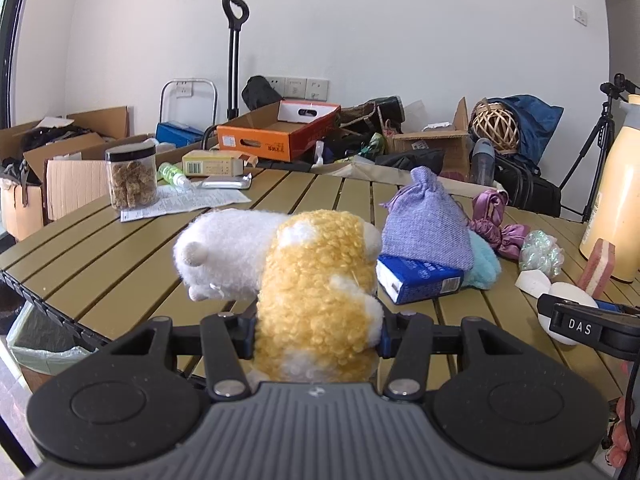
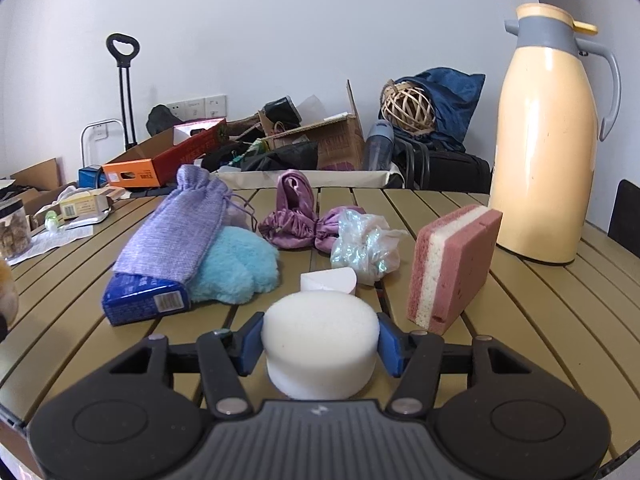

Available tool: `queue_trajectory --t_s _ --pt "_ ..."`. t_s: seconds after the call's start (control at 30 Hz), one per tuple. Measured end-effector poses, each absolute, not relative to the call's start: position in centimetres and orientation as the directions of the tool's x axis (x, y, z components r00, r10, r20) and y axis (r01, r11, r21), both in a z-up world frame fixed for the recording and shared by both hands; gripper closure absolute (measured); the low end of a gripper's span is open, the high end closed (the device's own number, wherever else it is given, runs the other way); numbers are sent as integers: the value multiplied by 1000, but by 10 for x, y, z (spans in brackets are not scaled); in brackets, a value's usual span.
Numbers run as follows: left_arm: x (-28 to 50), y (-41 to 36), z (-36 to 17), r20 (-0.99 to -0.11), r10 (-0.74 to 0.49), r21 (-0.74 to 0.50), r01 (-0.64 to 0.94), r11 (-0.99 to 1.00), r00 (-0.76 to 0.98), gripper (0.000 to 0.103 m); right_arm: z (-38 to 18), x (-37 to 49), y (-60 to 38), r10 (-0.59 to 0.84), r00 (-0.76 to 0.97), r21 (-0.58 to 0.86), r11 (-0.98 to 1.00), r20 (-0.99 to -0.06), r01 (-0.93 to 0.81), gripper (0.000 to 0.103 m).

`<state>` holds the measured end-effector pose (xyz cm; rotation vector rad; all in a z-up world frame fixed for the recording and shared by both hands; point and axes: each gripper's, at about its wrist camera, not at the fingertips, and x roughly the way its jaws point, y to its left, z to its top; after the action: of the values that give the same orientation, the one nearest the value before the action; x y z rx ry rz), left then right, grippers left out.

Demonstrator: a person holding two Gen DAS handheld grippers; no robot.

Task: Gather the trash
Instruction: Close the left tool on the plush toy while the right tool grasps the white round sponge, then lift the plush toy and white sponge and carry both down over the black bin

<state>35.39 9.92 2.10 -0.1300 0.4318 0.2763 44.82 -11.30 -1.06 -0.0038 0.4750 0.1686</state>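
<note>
Between the blue pads of the right gripper (image 2: 320, 340) sits a white round foam sponge (image 2: 320, 340), both pads pressed to its sides, at six o'clock on the slatted olive-green table (image 2: 520, 320). Directly beyond it, at twelve o'clock and just apart, lies a small white folded scrap (image 2: 329, 281), and past that a crumpled iridescent plastic wrapper (image 2: 366, 246). At two o'clock a pink and white layered sponge block (image 2: 452, 268) stands on edge, near the foam but not touching it. Farther at two o'clock a tall cream thermos jug with a grey handle (image 2: 548, 140) stands upright. At ten o'clock a blue printed carton (image 2: 146, 300) lies under a lilac woven drawstring pouch (image 2: 180, 228), with a turquoise fluffy cloth (image 2: 240, 272) beside them. Bare slats run open between the carton and the foam, and to the right of the sponge block toward the table's rim.

Clamped in the left gripper (image 1: 318, 332) is a yellow and white curly plush toy (image 1: 312, 280), its white end reaching toward ten o'clock over the table. Open slats stretch from there to a clear jar with a black lid (image 1: 131, 178) at eleven o'clock. The table's dark left edge (image 1: 44, 312) curves past at eight o'clock, with a bin lined in pale plastic (image 1: 40, 344) below it.
</note>
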Motion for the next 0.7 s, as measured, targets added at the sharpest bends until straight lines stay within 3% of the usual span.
queue_trajectory --t_s 0.7 --pt "280 62 40 -408 209 -22 -239 971 889 51 36 333 -135 269 896 31 961 -353 -276 47"
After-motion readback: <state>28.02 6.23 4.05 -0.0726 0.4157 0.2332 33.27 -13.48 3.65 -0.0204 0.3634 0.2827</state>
